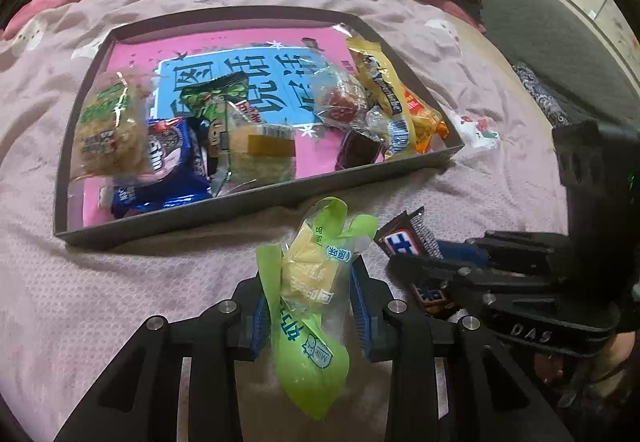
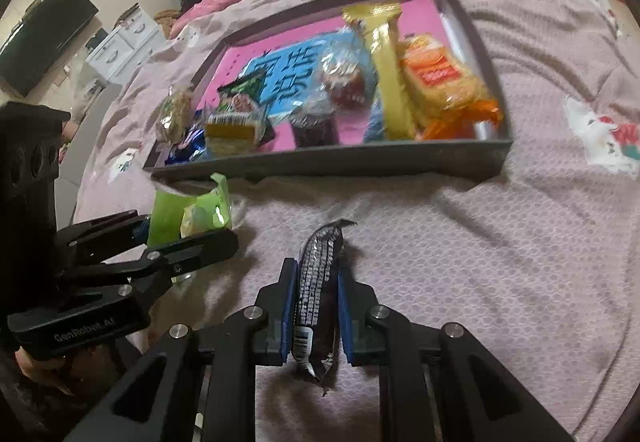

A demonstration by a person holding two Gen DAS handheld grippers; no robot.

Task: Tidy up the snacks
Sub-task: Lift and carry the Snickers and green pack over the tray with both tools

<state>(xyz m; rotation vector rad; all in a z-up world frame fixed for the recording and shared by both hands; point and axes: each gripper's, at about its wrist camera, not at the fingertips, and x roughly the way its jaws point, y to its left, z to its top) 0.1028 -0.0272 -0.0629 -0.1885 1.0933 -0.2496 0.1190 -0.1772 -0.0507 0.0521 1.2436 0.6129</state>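
Two tongs, left (image 1: 310, 306) and right (image 2: 318, 316), each pinch one snack.

"das" on right gripper (image 1: 416, 262); "genrobot.ai" on left gripper (image 2: 188, 238).

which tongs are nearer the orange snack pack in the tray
Right. The right tongs, clamping a dark bar, sit below the orange pack; the left tongs, gripping a green packet, are farther left.
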